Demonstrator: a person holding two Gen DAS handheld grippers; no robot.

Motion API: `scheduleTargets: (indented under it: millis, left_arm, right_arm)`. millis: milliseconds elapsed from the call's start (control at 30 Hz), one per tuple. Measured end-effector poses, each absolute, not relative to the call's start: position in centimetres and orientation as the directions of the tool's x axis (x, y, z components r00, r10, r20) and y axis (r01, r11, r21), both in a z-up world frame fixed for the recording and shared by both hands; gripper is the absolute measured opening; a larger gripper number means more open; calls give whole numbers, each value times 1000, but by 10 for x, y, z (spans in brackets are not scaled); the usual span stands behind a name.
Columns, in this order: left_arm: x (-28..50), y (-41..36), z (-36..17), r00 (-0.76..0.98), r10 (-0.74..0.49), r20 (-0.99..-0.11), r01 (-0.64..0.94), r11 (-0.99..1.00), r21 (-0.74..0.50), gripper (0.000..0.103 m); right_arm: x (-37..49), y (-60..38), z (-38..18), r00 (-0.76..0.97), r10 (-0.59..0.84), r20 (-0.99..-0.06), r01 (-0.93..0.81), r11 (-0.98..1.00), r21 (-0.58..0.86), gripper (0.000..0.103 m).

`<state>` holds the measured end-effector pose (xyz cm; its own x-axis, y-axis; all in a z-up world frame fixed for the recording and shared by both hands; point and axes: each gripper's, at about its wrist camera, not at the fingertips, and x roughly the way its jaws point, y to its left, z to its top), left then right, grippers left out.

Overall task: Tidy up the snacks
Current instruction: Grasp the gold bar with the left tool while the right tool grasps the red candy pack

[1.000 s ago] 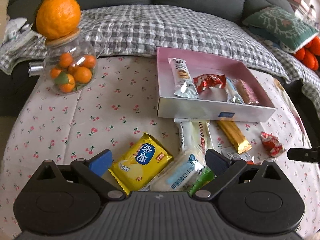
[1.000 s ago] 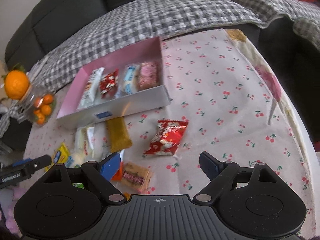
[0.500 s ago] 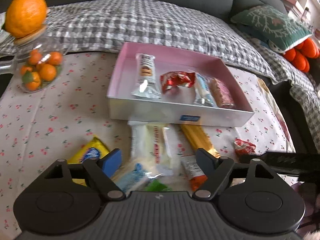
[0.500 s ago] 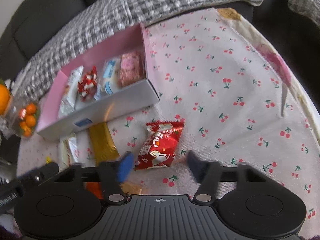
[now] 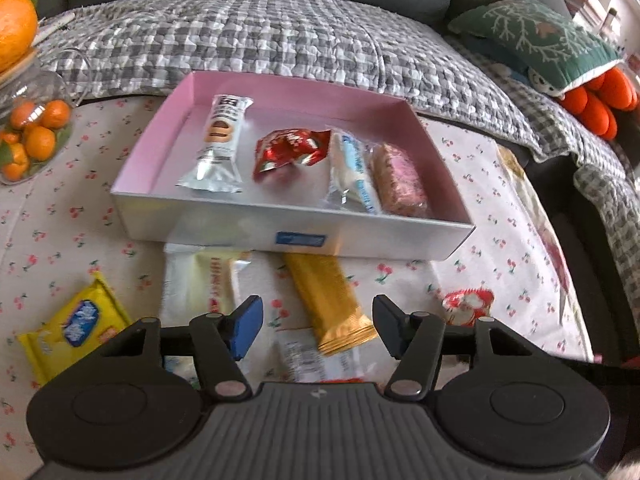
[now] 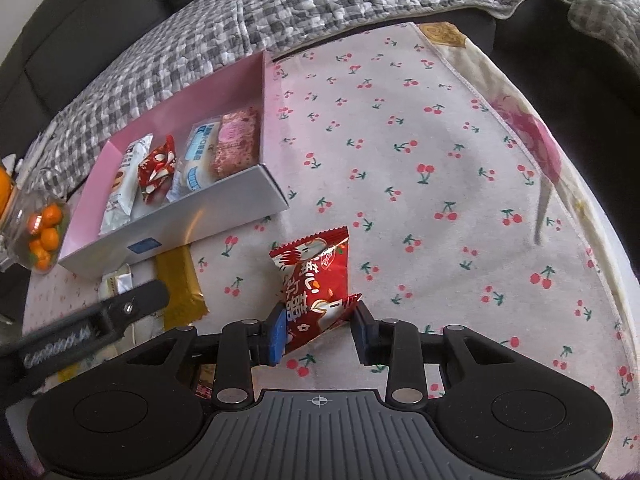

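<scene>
Since a second ago both grippers have swung in over the snacks: the right gripper (image 6: 319, 330), then hanging wide over the cloth, has come down and narrowed its jaws around the lower end of the red snack packet (image 6: 315, 286), while the left gripper (image 5: 316, 326) has drifted from the yellow cracker packet (image 5: 76, 330) toward the gold wafer bar (image 5: 330, 302). Largest in view is the dark sofa under a grey checked quilt (image 5: 280, 40), with a green embroidered cushion (image 5: 532, 40) at its right end; in front lies the table's cherry-print cloth (image 6: 420, 152), then the pink-lined box (image 5: 436, 152) already holding a white-wrapped bar, a red packet, a blue-and-white packet and a pink cake slice in a row. A glass jar of small oranges (image 5: 30, 136) stands near the box's left. The left gripper hangs open and empty above the gold bar and a cream-wrapped bar (image 5: 204, 280), which lie against the box's front wall. The right one is partly closed, its blue pad (image 6: 277, 334) touching the packet and the other pad just beside it; whether the grip is firm I cannot tell. The risk, as I judge it, is that a pinch on the crinkly corner lets the puffed packet slide or swing out when lifted, or catch the box's wall on the way in.
</scene>
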<state>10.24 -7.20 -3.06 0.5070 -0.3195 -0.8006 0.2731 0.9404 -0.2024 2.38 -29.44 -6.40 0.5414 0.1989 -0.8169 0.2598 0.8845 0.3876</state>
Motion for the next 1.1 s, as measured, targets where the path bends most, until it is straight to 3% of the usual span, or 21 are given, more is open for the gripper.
scheduleTargets:
  millis: [167,467,533,600,633,1100]
  left_arm:
    - [107,-83,-35,512,-310,-801,233,948,-218,55]
    - [113,-94,-53,544,-206,-813,188,975,-121,54]
    - [113,-96,-53,545,-198,-815,203,974,-101,51]
    - [111,-98,-52,543,-201,-815,226,970,-89,31]
    - [110,-100,-52,541,-195,-818,237,969,-74,28]
    - [106,-88,-43,439,-251,-863,261,954,-145,25]
  right_arm:
    - [21,-300,-65,539,199,-819,269,880,391,32]
    - [18,-301,-65,536,200,-820,270,880,392,33]
    - [18,-302,-65,536,202,-820,271,878,394,33]
    - [17,-303,-65,536,204,-819,272,877,397,33]
    - [17,-302,-65,536,204,-819,273,876,397,33]
    - [12,-308,-59,550,217,-807,282,861,424,33]
